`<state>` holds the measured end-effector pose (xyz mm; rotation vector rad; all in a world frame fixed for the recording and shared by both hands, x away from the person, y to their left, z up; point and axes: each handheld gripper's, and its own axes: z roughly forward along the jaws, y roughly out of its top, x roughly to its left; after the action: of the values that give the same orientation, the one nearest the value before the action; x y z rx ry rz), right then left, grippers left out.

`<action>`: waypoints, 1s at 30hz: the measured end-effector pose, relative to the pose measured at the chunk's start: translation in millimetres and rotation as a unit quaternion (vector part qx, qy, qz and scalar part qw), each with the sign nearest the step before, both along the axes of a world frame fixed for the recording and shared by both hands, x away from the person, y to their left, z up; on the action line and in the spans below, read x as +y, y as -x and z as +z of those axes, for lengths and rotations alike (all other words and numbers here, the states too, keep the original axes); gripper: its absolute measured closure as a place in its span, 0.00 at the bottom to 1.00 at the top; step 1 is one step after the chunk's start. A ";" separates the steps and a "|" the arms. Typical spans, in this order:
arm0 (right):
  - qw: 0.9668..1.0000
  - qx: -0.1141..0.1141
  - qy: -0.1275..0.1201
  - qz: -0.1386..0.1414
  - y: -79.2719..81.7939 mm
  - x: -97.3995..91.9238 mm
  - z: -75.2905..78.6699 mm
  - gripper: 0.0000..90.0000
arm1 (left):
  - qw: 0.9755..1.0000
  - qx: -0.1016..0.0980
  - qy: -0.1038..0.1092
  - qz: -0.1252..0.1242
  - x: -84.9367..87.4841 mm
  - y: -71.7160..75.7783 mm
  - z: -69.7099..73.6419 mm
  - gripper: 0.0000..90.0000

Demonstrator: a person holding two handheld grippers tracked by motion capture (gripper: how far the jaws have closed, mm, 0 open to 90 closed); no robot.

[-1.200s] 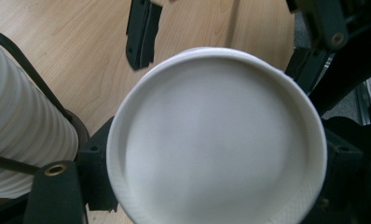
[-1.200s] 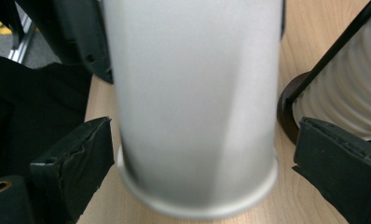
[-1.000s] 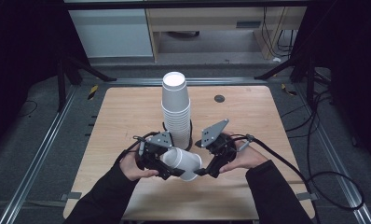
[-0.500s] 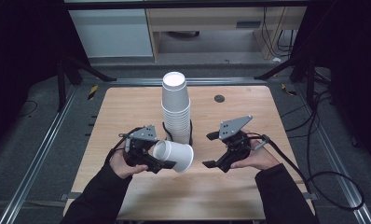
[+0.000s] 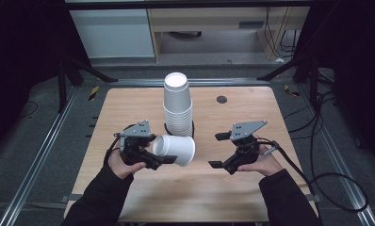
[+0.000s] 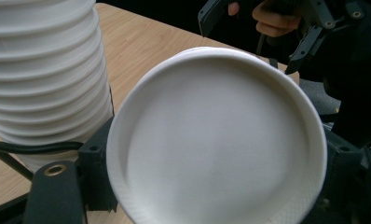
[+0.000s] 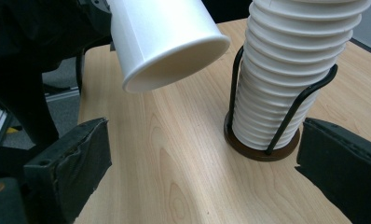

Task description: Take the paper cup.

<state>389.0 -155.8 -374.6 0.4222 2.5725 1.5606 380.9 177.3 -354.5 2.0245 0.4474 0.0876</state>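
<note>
The left gripper (image 5: 163, 158) has its jaws closed on a single white paper cup (image 5: 175, 149), held on its side above the wooden table (image 5: 129, 106), mouth pointing right toward the right gripper (image 5: 218, 149), whose jaws stand wide open with nothing between them. Just beyond, the stack of cups (image 5: 177, 104) sits upside down in its wire holder (image 7: 272, 135). It looks like one cup has been separated; next it likely needs turning upright and setting down clear of the stack.

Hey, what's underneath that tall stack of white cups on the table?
The stack of cups stands on a round dark base with black wire uprights rising beside it, on the wooden table. The base's top under the cups is covered.
</note>
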 end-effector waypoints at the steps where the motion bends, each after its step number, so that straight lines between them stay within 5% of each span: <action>1: 1.000 0.001 -0.004 -0.002 0.0 -0.2 -0.4 0.03 | 1.000 0.001 0.002 -0.003 -0.3 0.0 0.6 0.23; 16: 0.998 0.023 -0.048 0.019 1.8 6.3 -1.9 0.01 | 0.998 -0.013 0.045 -0.032 -8.6 3.1 12.6 0.23; 30: 0.995 0.027 -0.077 0.051 5.2 7.8 5.4 0.01 | 0.996 -0.021 0.054 -0.070 -30.1 2.4 17.7 0.23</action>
<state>383.8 -148.0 -369.1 0.3568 2.5603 1.8148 378.4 147.2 -336.7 1.9370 0.2767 0.0198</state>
